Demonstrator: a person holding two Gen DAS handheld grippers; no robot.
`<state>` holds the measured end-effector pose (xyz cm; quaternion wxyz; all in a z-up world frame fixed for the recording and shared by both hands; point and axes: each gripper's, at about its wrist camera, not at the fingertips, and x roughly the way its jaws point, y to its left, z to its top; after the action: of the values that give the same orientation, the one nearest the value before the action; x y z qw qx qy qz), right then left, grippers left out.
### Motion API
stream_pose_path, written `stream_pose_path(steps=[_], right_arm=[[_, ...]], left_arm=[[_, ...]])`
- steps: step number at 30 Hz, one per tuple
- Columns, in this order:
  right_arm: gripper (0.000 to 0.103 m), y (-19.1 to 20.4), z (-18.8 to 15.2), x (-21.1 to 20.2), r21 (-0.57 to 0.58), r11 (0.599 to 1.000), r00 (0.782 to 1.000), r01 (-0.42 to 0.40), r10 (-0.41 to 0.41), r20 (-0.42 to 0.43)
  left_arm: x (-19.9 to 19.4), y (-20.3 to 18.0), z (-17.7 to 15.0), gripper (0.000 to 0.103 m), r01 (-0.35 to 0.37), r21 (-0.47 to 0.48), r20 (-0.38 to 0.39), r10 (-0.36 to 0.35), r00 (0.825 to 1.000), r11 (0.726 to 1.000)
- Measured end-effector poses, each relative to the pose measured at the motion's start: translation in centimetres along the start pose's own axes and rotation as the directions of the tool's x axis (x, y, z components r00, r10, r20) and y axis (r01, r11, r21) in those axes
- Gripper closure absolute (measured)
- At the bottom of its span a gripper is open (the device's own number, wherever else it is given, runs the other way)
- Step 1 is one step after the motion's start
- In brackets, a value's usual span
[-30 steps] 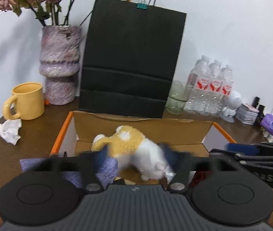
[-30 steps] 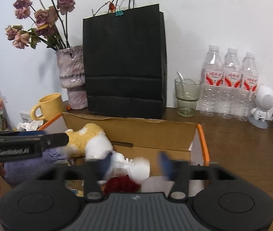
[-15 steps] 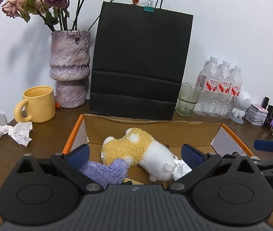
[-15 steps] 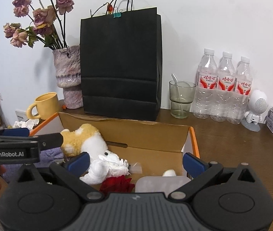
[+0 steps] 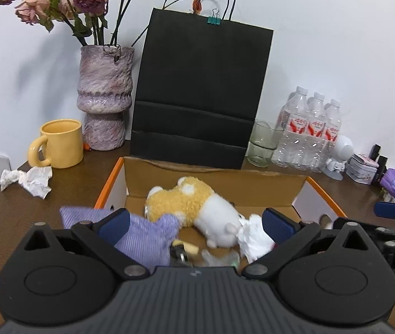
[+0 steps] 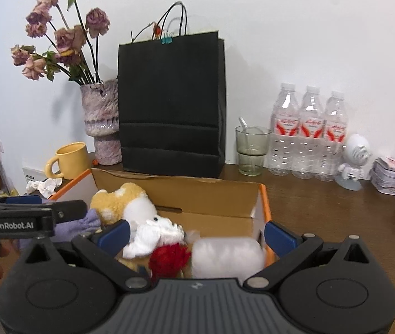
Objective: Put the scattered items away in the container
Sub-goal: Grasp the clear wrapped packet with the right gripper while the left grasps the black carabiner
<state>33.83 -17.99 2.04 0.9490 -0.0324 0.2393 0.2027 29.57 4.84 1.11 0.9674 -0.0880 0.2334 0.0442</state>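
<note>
Nearest, both tools hang over the near edge of the cardboard box (image 5: 214,186): left tool (image 5: 194,222) w/ jaws spread wide, nothing pinched, purple cloth (image 5: 142,231) and crumpled white paper (image 5: 253,236) just lying between the pads; right tool (image 6: 196,232) has just been opening, now at its widest, gripping nothing, w/ a red fuzzy item (image 6: 169,258) and a clear wrapped bundle (image 6: 225,256) sitting loose in the box below it. Further in, yellow-and-white plush (image 5: 192,206) lies on the box floor. So most items look already in the container, prob. late in the task. Left over, as far as I can judge: crumpled tissue (image 5: 27,178) on the bench (image 6: 322,211) left of the box, near the yellow mug (image 5: 58,143); unclear if it counts as clutter. Hard to read: a small yellowish object and a clear bit at the box's near edge are blurred, tool bodies hide the near wall and box floor, and things at the far right bench edge are cut off.
</note>
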Motion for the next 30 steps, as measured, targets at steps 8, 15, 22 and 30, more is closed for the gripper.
stream_pose_path(steps=[8,15,22,30], right_arm=[[0.000,-1.9,-4.6,-5.6,0.034,0.998,0.998,0.051,-0.050,-0.031],[0.004,-3.0,-9.9,-6.5,0.051,0.996,0.989,0.072,-0.065,-0.134],[0.010,-2.2,-11.7,-5.4,0.041,0.999,0.984,0.022,-0.014,-0.180],[0.073,-1.9,-10.8,-2.2,0.007,1.000,0.979,0.012,-0.010,-0.204]], left_arm=[[-4.4,0.3,-3.6,0.000,-0.009,0.016,-0.040,0.010,0.999,1.000],[-6.5,0.3,-7.1,0.000,-0.035,0.021,-0.107,0.037,0.994,0.999],[-5.9,-1.0,-8.9,0.000,-0.027,0.037,-0.164,0.032,0.986,0.999],[-4.1,-3.8,-9.5,0.000,-0.023,0.056,-0.188,0.033,0.982,0.998]])
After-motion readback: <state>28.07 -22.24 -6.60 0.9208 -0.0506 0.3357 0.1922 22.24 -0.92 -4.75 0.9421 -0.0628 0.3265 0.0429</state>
